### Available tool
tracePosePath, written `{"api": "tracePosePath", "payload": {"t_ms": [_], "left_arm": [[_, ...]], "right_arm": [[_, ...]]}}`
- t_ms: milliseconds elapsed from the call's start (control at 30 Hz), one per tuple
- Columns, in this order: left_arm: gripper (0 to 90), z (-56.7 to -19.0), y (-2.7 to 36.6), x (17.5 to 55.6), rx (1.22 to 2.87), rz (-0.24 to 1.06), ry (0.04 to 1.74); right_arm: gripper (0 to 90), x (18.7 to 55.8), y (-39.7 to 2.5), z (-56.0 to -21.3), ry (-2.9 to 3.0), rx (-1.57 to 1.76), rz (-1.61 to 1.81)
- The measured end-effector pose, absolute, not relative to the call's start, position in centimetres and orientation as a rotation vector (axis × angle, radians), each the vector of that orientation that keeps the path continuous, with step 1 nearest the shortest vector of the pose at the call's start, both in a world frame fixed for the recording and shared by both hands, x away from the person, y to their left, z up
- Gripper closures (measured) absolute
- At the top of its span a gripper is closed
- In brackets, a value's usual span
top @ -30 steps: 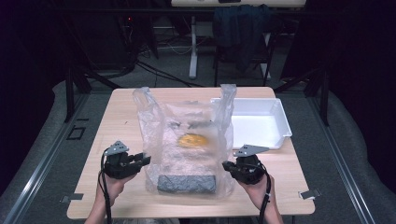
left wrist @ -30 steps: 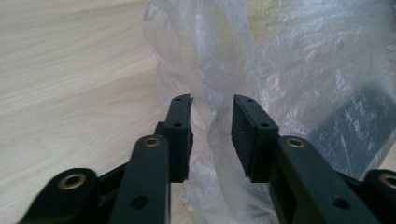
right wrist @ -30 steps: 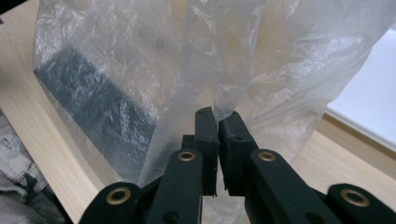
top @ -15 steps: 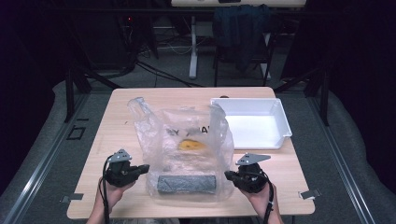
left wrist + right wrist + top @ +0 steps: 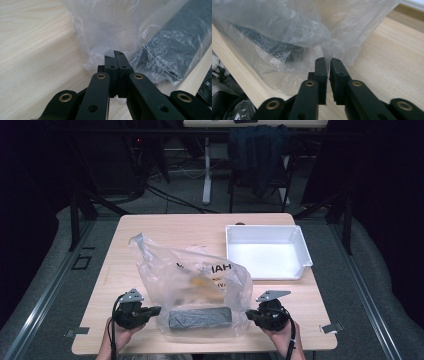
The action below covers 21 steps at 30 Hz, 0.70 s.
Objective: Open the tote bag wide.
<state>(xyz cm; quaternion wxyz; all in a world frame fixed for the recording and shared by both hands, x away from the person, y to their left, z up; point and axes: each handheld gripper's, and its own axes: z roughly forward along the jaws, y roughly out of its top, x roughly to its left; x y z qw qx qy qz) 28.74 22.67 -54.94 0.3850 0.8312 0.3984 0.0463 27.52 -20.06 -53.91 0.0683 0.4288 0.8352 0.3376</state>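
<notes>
A clear plastic bag (image 5: 195, 280) with dark print lies on the wooden table (image 5: 165, 227), its bottom toward me. Inside it are a dark grey roll (image 5: 200, 318) near the front edge and a yellow object (image 5: 202, 283) farther back, blurred by the film. My left gripper (image 5: 156, 310) is shut on the bag's near left corner; in the left gripper view the gripper (image 5: 115, 56) pinches the film (image 5: 112, 22) beside the roll (image 5: 180, 42). My right gripper (image 5: 248, 315) is shut on the near right corner; in the right gripper view the gripper (image 5: 328, 61) clamps the bag's film (image 5: 287, 25).
A white rectangular tray (image 5: 300, 245) stands at the back right of the table, just beyond the bag. The front table edge runs right under both hands. Dark chairs and stand legs sit on the floor behind the table.
Both grippers have drawn back toward the front edge, dragging the bag with them. The bag's upright handles have slumped, and the bag sits lower and closer to me.
</notes>
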Motion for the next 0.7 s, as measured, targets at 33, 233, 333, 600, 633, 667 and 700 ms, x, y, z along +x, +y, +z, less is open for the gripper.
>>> {"api": "tracePosePath", "payload": {"t_ms": [33,233,333,600,633,667,700], "left_arm": [[90.0,-55.0,22.6,28.7,2.117,0.117,1.017],[90.0,-54.8,22.7,28.5,2.099,0.109,1.007],[89.9,-54.8,22.9,28.5,2.099,0.107,1.003],[56.1,-53.2,23.2,28.5,2.06,0.112,1.035],[46.7,-52.9,23.1,28.5,2.048,0.119,1.04],[41.2,-52.6,23.0,28.5,2.037,0.121,1.038],[37.3,-52.4,22.8,28.5,2.026,0.129,1.045]], "right_arm": [[76.6,27.6,-20.1,-54.0,2.527,1.291,1.013],[48.1,26.8,-19.5,-51.8,2.479,1.192,1.149],[59.9,26.5,-18.7,-51.1,2.453,1.11,1.169],[89.6,26.7,-18.7,-51.3,2.415,1.136,1.172],[89.7,26.6,-18.7,-51.3,2.413,1.136,1.167],[89.8,26.6,-18.7,-51.4,2.414,1.135,1.164],[89.9,26.5,-18.8,-51.4,2.418,1.142,1.154]]}}
